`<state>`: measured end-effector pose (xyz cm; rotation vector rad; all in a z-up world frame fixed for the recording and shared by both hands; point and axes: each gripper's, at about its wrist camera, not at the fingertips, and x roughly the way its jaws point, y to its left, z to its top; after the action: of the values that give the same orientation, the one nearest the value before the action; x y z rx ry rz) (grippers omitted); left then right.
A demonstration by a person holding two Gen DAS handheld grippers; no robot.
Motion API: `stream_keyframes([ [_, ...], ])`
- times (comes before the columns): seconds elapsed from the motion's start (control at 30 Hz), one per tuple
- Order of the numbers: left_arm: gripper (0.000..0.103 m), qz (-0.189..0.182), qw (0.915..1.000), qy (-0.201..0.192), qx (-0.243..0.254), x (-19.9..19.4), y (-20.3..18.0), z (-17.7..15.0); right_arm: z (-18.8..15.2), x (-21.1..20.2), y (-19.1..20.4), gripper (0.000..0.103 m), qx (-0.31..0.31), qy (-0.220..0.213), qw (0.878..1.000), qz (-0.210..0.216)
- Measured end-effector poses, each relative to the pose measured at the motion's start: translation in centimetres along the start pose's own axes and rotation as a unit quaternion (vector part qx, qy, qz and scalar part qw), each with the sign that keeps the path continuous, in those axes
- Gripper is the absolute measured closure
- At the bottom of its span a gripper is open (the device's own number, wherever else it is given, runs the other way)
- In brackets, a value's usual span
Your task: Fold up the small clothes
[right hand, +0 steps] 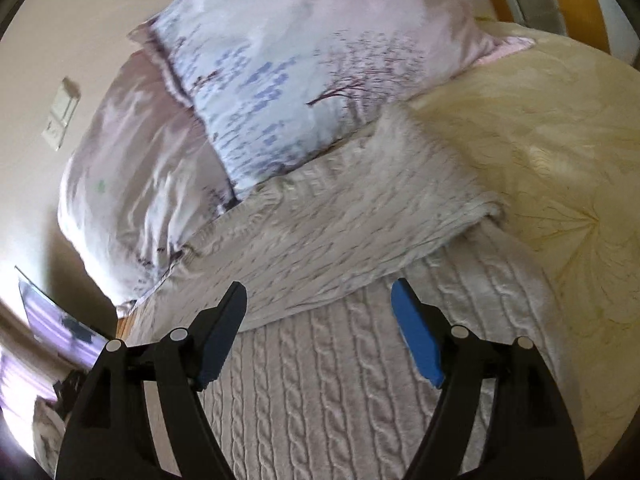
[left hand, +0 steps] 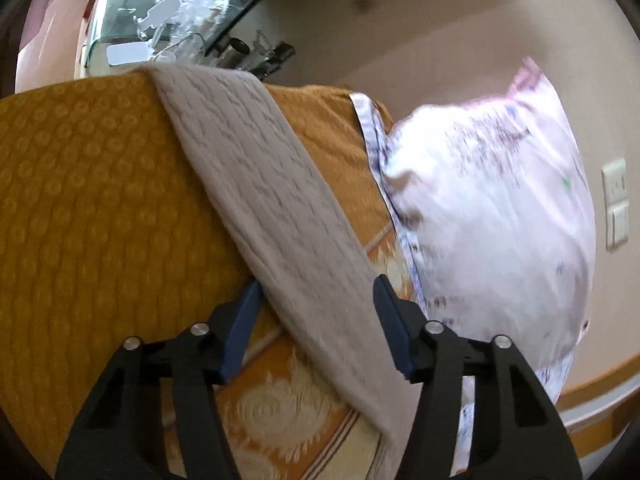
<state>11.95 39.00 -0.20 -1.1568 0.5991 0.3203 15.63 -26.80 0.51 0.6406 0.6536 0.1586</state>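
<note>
A: Edges first. On the left wrist view, the beige knit garment (left hand: 276,184) is running as a long folded strip across the mustard patterned bedspread (left hand: 92,184), one long side slanting toward the floral pillow (left hand: 492,200), which is standing at the right against the wall. Open bedspread is lying to the left of the strip.

B: And from the right wrist view?

A: The garment (right hand: 320,240) is lying with an upper layer folded over a lower one; the fold's edge is crossing just ahead of the fingertips. Two pillows (right hand: 288,80) are crowding the far side, touching the knit, and a pale yellow quilt (right hand: 560,152) is bordering it on the right.

B: How are the grippers standing?

A: The left gripper (left hand: 318,292) is standing partly open, pads pressing on nothing; the strip's near end is passing between the jaws, though I cannot tell whether the fingers (left hand: 248,320) are touching it. The right gripper (right hand: 318,300) is gaping wider, holding nothing, hovering over the cable-knit lower layer, with the folded edge lying between and just beyond its tips.
</note>
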Motion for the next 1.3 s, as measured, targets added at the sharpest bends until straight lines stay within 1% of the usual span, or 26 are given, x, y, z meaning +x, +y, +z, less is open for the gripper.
stream_keyframes([
  [0.03, 0.057, 0.003, 1.0, -0.001, -0.003, 0.2, 0.2, 0.4, 0.1, 0.0, 0.1, 0.027, -0.002, 0.0, 1.0, 0.002],
  [0.07, 0.066, 0.005, 1.0, 0.001, -0.007, 0.5, 0.3, 0.8, 0.0, 0.0, 0.3, 0.027, -0.004, 0.001, 1.0, 0.007],
  [0.1, 0.08, 0.006, 0.9999, 0.005, -0.009, 0.8, 0.4, 1.0, 0.1, 0.0, 0.3, 0.027, -0.005, 0.001, 1.0, 0.008],
  [0.17, 0.096, 0.005, 0.9999, 0.012, -0.011, 1.3, 0.4, 1.2, 0.1, -0.2, 0.4, 0.027, -0.01, 0.001, 1.0, 0.012],
  [0.2, 0.096, 0.003, 0.9999, 0.011, -0.007, 1.2, 0.0, 1.1, 0.1, -0.4, 0.5, 0.027, -0.013, -0.001, 1.0, 0.013],
  [0.27, 0.097, -0.013, 0.9998, 0.001, 0.016, 0.4, -1.6, 0.5, 0.2, -0.7, 0.6, 0.027, -0.017, -0.003, 1.0, 0.015],
  [0.37, 0.097, -0.056, 0.9978, -0.002, 0.037, -0.6, -4.7, -0.6, 0.3, -1.1, 0.8, 0.027, -0.023, -0.008, 0.999, 0.022],
  [0.47, 0.097, -0.102, 0.9914, 0.012, 0.082, -1.5, -9.2, -3.2, 0.4, -1.4, 1.1, 0.026, -0.029, -0.01, 0.999, 0.031],
  [0.6, 0.097, -0.16, 0.9735, 0.051, 0.156, -1.4, -15.8, -9.1, 0.4, -1.8, 1.3, 0.026, -0.035, -0.011, 0.999, 0.036],
  [0.63, 0.097, -0.176, 0.9658, 0.069, 0.178, -0.8, -17.7, -11.4, 0.4, -1.8, 1.3, 0.026, -0.035, -0.011, 0.999, 0.036],
  [0.7, 0.097, -0.19, 0.9543, 0.094, 0.211, 0.3, -20.0, -14.8, 0.3, -2.0, 1.1, 0.026, -0.036, -0.011, 0.999, 0.035],
  [0.73, 0.097, -0.193, 0.9458, 0.114, 0.236, 1.4, -21.2, -17.5, 0.3, -2.1, 1.0, 0.026, -0.036, -0.012, 0.999, 0.033],
  [0.77, 0.097, -0.191, 0.9395, 0.131, 0.252, 2.3, -21.9, -19.5, 0.3, -2.1, 0.9, 0.026, -0.036, -0.012, 0.999, 0.032],
  [0.8, 0.097, -0.187, 0.9305, 0.157, 0.273, 3.6, -22.5, -22.4, 0.3, -2.1, 0.8, 0.026, -0.038, -0.009, 0.999, 0.029],
  [0.87, 0.095, -0.171, 0.9182, 0.193, 0.301, 5.5, -22.8, -26.0, 0.3, -2.1, 0.7, 0.026, -0.041, -0.002, 0.999, 0.025],
  [0.93, 0.087, -0.146, 0.9042, 0.231, 0.329, 7.1, -22.3, -29.3, 0.4, -2.1, 1.1, 0.026, -0.054, 0.007, 0.998, 0.023],
  [1.0, 0.071, -0.14, 0.8965, 0.255, 0.335, 7.5, -21.3, -30.3, 0.5, -2.0, 2.0, 0.026, -0.08, 0.012, 0.996, 0.019],
  [1.03, 0.066, -0.144, 0.8949, 0.258, 0.335, 7.3, -21.0, -30.0, 0.6, -2.0, 2.8, 0.026, -0.105, 0.014, 0.994, 0.019],
  [1.07, 0.059, -0.15, 0.8944, 0.259, 0.333, 6.8, -20.5, -29.5, 0.7, -1.8, 3.5, 0.026, -0.124, 0.016, 0.992, 0.02],
  [1.1, 0.052, -0.155, 0.8962, 0.254, 0.329, 6.4, -20.1, -28.5, 0.8, -1.6, 4.4, 0.026, -0.145, 0.02, 0.989, 0.023],
  [1.17, 0.05, -0.153, 0.9067, 0.228, 0.32, 5.2, -18.4, -25.4, 0.9, -0.9, 7.0, 0.026, -0.2, 0.03, 0.978, 0.04],
  [1.2, 0.05, -0.148, 0.9133, 0.214, 0.313, 4.6, -17.4, -23.7, 0.7, -0.5, 8.3, 0.026, -0.229, 0.033, 0.972, 0.047],
  [1.27, 0.05, -0.127, 0.9242, 0.196, 0.302, 4.2, -16.2, -21.4, -0.1, 0.7, 11.7, 0.029, -0.294, 0.039, 0.952, 0.069],
  [1.3, 0.051, -0.118, 0.927, 0.192, 0.3, 4.5, -16.1, -20.8, -0.6, 1.3, 13.4, 0.032, -0.322, 0.043, 0.942, 0.082],
])
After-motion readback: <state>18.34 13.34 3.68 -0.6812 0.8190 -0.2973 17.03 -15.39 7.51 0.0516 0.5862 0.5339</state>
